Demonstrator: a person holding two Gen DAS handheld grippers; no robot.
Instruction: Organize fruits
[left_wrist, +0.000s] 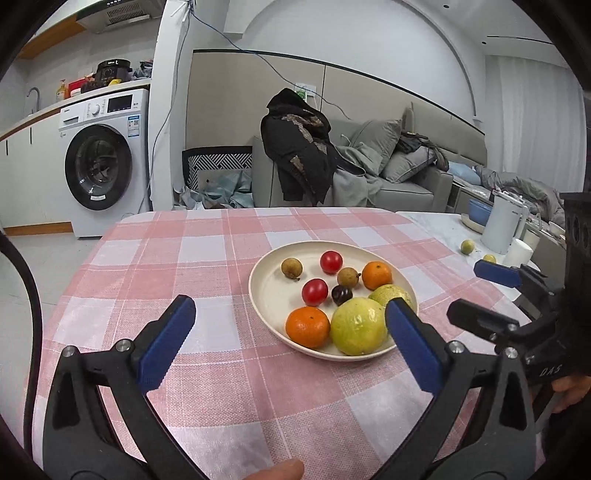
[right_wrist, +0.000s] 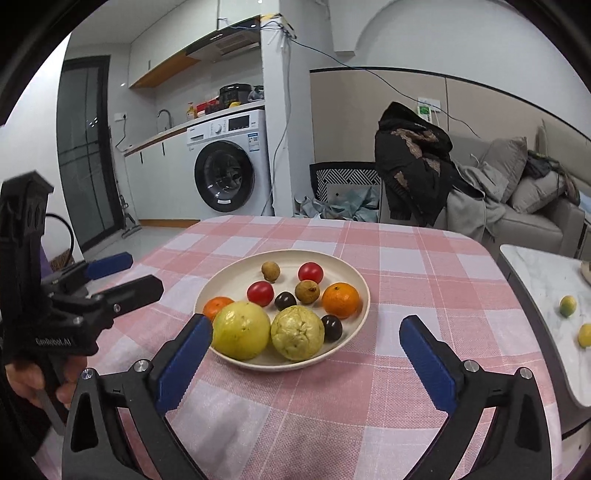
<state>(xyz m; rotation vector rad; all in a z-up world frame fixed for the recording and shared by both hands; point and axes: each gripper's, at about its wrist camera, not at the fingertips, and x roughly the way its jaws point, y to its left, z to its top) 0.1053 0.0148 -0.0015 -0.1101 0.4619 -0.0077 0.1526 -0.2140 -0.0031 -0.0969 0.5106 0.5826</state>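
Both the left gripper (left_wrist: 290, 325) and right gripper (right_wrist: 306, 343) hover with jaws spread, empty. Fruits lie mixed on the plate (right_wrist: 236, 275) ahead; two small green-yellow fruits (right_wrist: 567, 306) sit on the side table beyond the right jaw.

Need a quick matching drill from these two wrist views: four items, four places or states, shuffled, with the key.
Items:
1. plate
2. two small yellow-green fruits
3. left gripper
4. black jacket

Places or states:
A. draped over the sofa end
B. on the white marble side table
C. jaws wide open, empty
D. on the pink checked cloth, holding fruit

Pairs: 1-D, 2-B, 3-C, 4-A
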